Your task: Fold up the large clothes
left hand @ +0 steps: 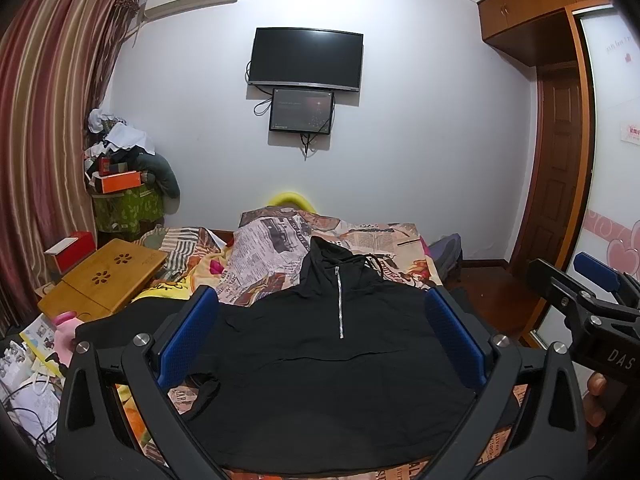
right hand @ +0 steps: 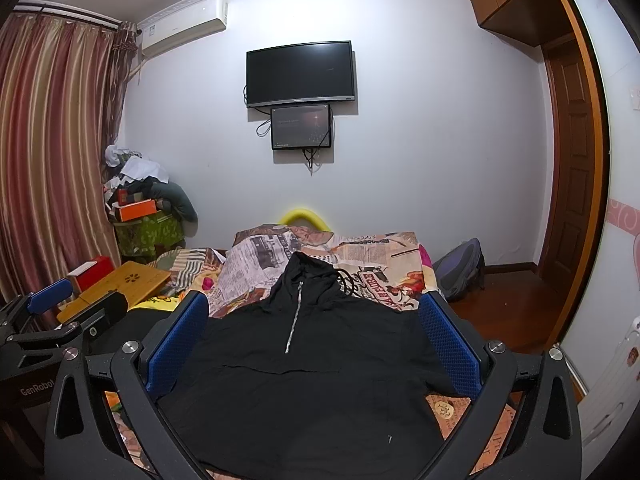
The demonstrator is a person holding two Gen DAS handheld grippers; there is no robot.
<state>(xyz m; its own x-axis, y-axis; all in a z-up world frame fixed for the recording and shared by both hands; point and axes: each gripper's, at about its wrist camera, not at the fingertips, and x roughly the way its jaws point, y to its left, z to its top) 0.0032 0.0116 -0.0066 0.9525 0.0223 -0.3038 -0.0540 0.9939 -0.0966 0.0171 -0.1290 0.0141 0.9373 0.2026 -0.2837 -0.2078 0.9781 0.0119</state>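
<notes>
Black zip-neck hooded pullover [left hand: 320, 360] lies spread flat, front up, on the newsprint-patterned bed [left hand: 272, 248], ready for folding. Left gripper [left hand: 320, 344] and right gripper [right hand: 312, 348] hover above its near hem, fingers wide apart and empty.

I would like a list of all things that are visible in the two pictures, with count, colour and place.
hoodie: 1, black, spread flat on the bed, zip up
bed cover: 1, newspaper print, under the hoodie
TV: 1, black, on the far wall
small screen: 1, dark, under the TV
air conditioner: 1, white, high on the wall
curtain: 1, red striped, left
lap table: 1, wooden, left of the bed
backpack: 1, grey, on the floor to the right
wardrobe: 1, brown, right
left gripper: 1, blue pads, open over the hoodie
right gripper: 1, blue pads, open over the hoodie
</notes>
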